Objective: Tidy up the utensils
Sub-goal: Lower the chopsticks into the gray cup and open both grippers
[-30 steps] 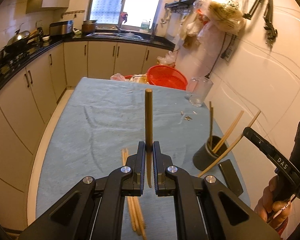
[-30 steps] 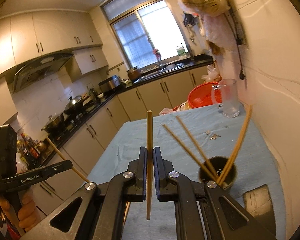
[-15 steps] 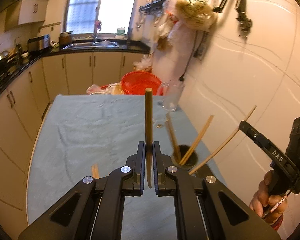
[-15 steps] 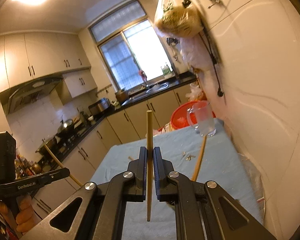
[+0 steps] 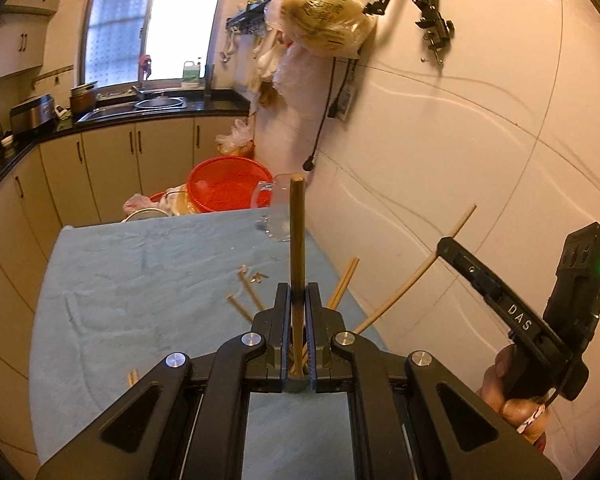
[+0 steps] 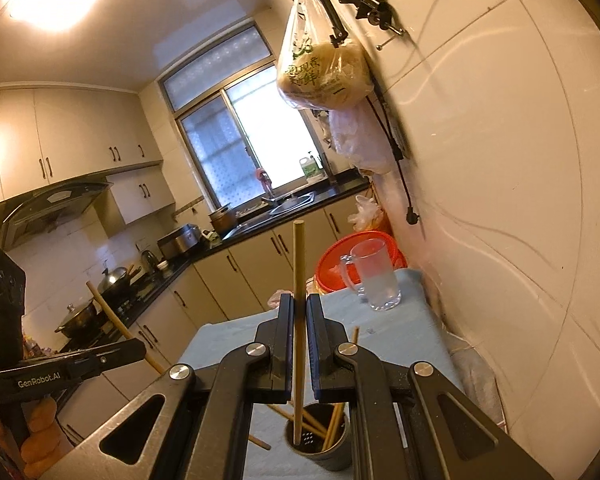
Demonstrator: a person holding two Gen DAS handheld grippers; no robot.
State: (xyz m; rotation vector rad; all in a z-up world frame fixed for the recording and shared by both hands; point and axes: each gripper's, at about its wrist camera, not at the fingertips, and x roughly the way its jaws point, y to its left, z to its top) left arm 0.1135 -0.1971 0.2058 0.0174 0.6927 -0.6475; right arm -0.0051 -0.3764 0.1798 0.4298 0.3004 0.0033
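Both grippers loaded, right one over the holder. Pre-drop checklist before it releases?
1. Right gripper grip on the pale wooden chopstick: ok, clamped and upright.
2. Pale chopstick's lower tip inside the rim of the dark cylindrical holder: ok in the right wrist view.
3. Room in the holder: ok, the chopsticks already inside lean to the side of the tip.
4. Left gripper grip on the darker brown chopstick: ok, clamped.
5. Left chopstick lined up with the holder: cannot tell, the gripper hides the holder in the left wrist view.
6. Clear glass mug out of the way: ok, it stands apart at the table's far end.
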